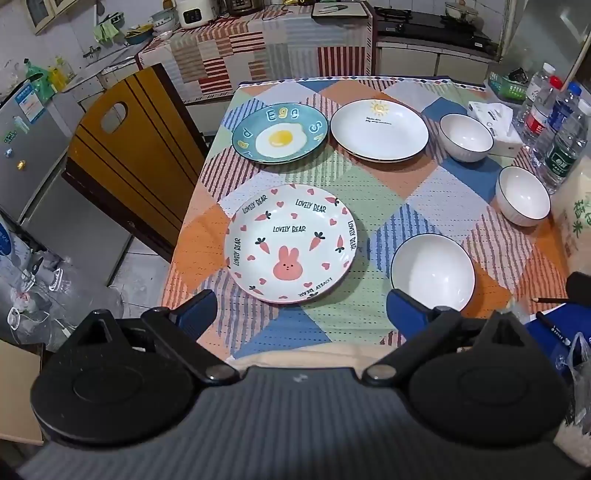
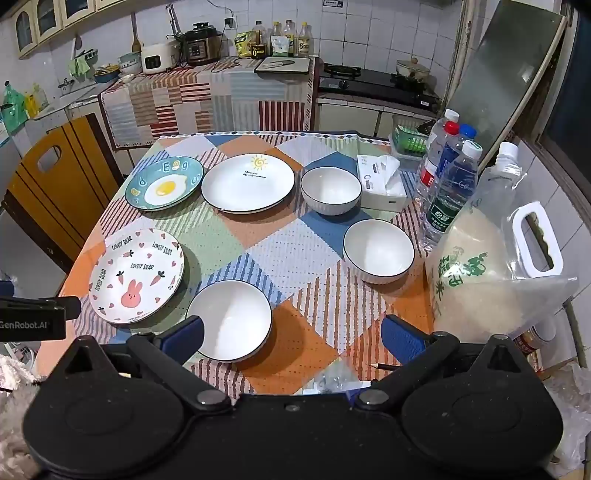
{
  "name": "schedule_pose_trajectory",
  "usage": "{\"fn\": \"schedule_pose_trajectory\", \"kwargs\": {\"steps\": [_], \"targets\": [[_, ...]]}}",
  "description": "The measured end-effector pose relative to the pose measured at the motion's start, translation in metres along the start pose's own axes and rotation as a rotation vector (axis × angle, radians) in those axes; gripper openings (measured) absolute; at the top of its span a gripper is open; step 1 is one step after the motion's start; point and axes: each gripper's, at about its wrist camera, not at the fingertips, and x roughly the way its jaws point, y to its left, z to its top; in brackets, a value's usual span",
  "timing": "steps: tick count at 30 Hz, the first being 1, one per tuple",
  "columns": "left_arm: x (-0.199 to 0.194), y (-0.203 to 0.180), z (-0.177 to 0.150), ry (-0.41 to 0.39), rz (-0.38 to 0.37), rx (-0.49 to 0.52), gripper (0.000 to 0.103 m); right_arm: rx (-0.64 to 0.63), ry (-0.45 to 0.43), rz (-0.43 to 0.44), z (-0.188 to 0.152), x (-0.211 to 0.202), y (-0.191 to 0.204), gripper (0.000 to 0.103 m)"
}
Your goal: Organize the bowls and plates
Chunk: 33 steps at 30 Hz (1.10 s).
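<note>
Now both the left gripper (image 1: 301,314) and right gripper (image 2: 291,338) hang jaws spread wide, empty; plates (image 1: 290,243) and bowls (image 2: 378,251) sit face-up on the bench (image 1: 369,192).

This is a small home kitchen. White tiled walls (image 2: 369,33) back a counter draped in a striped patchwork cloth (image 2: 207,99), where a black electric pressure cooker (image 2: 201,44), a white rice cooker (image 2: 157,59) and bottles of cooking oil (image 2: 291,37) stand. A black gas hob (image 2: 373,83) carries a cream pot (image 2: 412,68). Cream wall cupboards (image 2: 44,18) hang above a sink tap (image 2: 66,83), and a clear bag of white rice (image 2: 487,266) sits on the dining table (image 2: 258,236).
</note>
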Motion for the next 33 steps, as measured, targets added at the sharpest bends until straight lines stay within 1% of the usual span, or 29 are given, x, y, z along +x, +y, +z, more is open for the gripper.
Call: {"fn": "schedule_pose_trajectory", "kwargs": {"steps": [3, 7, 9, 10, 17, 18, 19, 29, 33], "targets": [[-0.002, -0.002, 0.001, 0.002, -0.006, -0.002, 0.099, 0.001, 0.001, 0.002, 0.0, 0.001, 0.001, 0.103], [0.001, 0.002, 0.002, -0.005, -0.043, -0.022, 0.099, -0.002, -0.003, 0.001, 0.0, 0.002, 0.001, 0.103], [0.002, 0.004, 0.001, -0.006, -0.053, -0.028, 0.097, -0.003, -0.001, 0.0, -0.002, 0.003, 0.001, 0.103], [0.001, 0.004, 0.0, -0.01, -0.05, -0.032, 0.097, -0.003, 0.006, -0.002, -0.004, 0.01, 0.0, 0.103], [0.004, 0.006, -0.002, -0.014, -0.009, -0.029, 0.097, -0.009, 0.012, -0.007, -0.007, 0.014, 0.0, 0.103], [0.004, 0.007, -0.002, -0.013, -0.011, -0.03, 0.097, -0.008, 0.013, -0.006, -0.009, 0.014, -0.002, 0.103], [0.004, 0.007, -0.002, -0.012, -0.012, -0.031, 0.097, -0.012, 0.021, -0.01, -0.001, 0.008, 0.001, 0.103], [0.002, 0.009, -0.005, -0.018, -0.013, -0.032, 0.099, -0.018, 0.024, -0.013, -0.001, 0.007, 0.002, 0.103], [0.004, 0.007, -0.006, -0.013, 0.009, -0.016, 0.099, -0.018, 0.027, -0.018, -0.001, 0.009, 0.004, 0.103]]}}
